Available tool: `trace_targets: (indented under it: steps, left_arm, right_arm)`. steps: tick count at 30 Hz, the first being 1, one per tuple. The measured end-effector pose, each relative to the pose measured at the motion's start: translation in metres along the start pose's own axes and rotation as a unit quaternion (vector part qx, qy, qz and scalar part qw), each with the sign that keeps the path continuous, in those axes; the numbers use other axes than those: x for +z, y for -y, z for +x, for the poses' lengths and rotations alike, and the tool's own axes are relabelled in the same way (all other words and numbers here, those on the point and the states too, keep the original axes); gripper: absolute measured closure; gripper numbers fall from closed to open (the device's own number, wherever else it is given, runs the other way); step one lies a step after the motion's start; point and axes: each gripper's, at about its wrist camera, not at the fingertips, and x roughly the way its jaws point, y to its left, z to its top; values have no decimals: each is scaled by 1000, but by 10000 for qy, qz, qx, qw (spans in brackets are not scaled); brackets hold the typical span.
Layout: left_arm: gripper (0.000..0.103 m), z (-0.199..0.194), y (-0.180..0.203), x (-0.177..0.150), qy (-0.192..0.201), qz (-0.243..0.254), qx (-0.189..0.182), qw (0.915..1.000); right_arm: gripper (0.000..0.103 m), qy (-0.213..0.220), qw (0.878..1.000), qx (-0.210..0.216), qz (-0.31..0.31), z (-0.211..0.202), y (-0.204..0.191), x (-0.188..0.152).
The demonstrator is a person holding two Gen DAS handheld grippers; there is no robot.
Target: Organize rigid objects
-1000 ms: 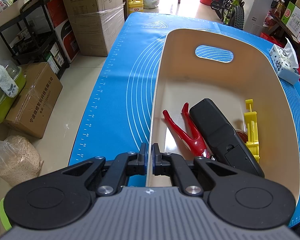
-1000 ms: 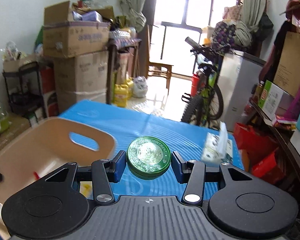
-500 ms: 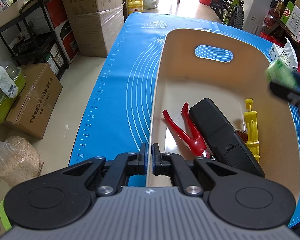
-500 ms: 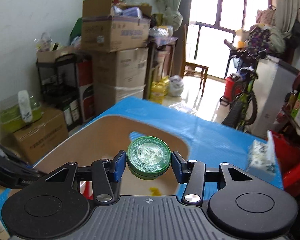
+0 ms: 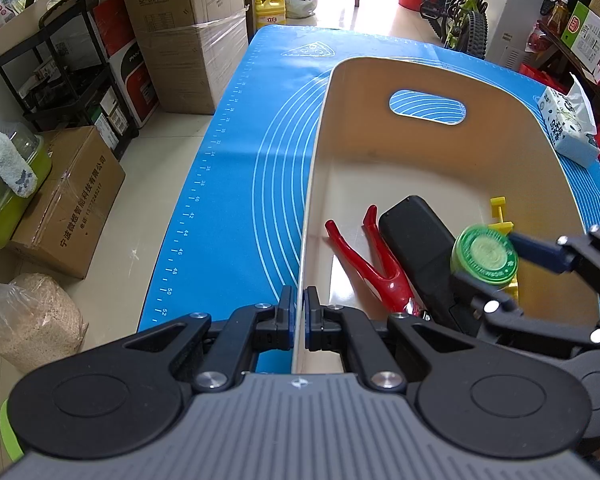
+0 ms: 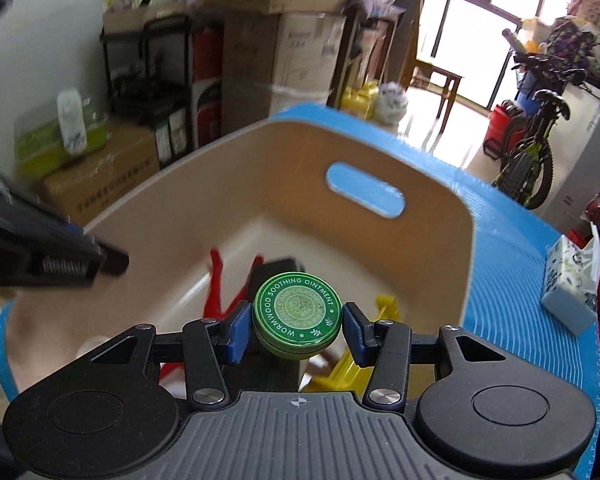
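A green ointment tin (image 6: 297, 316) is pinched by its sides in the right gripper (image 6: 297, 330) and held over the beige bin (image 5: 440, 80), above a black remote (image 5: 416, 240), a red clip (image 5: 364, 256) and a yellow piece (image 5: 500, 216). The bin's near rim is clamped by the left gripper (image 5: 298, 316). Placing is judged to be in hand; lowering into a free spot, then release, is called for.

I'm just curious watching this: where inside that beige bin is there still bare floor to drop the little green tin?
The bin floor is bare at the far end, below the handle slot. The near end is crowded: red clip, black remote, yellow piece. The green tin, in the right gripper, hangs over that clutter.
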Motion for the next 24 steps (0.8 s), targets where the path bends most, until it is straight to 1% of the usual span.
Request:
trace_targets:
  steps: [2,4,6,9,10,12,14,15,16,17,18,19,23,24]
  left_arm:
    - [97,0,0,0,-4,-1,4,10000]
    - [97,0,2,1,-5,18,32,10000]
    - [97,-1,2,1,-1,7,54,10000]
    - [96,-3,3,1,15,-12,91,10000]
    - [96,-6,4,1,48,-2,115,9999]
    - [97,-14,6,1,175,5,173,9997]
    - [95,-25,9,2,339,18,215,9992]
    - [87,-29,11,3,385,47,232,9990]
    - [72,-35,15,3,446,80,225,9987]
    - [64,-40,18,4,513,96,224,9984]
    - [52,-46,22,4,583,101,230,9980]
    - [47,-52,26,4,657,114,229,9975]
    - [42,-78,48,-4,926,342,233,9948]
    - [38,-86,53,-8,991,384,223,9941]
  right_arm:
    - [49,-111,9999,11,13,3,-1,-5]
    - [49,-106,9999,-5,31,3,0,-6]
    - [42,-144,9998,31,137,2,3,-6]
    - [40,-97,9995,137,281,-4,8,-8]
    - [37,-39,9994,138,302,-8,9,-9]
    - [36,53,9992,170,360,-17,12,-11]
    - [34,119,9989,174,412,-28,16,-13]
    - [33,166,9988,160,427,-33,18,-13]
    - [31,231,9986,142,455,-40,19,-11]
    - [31,309,9982,138,492,-47,23,-12]
    - [28,388,9977,127,541,-55,27,-13]
    - [25,452,9971,102,601,-62,30,-13]
    - [19,608,9944,-27,865,-89,49,-16]
    - [17,619,9938,-59,925,-95,53,-18]
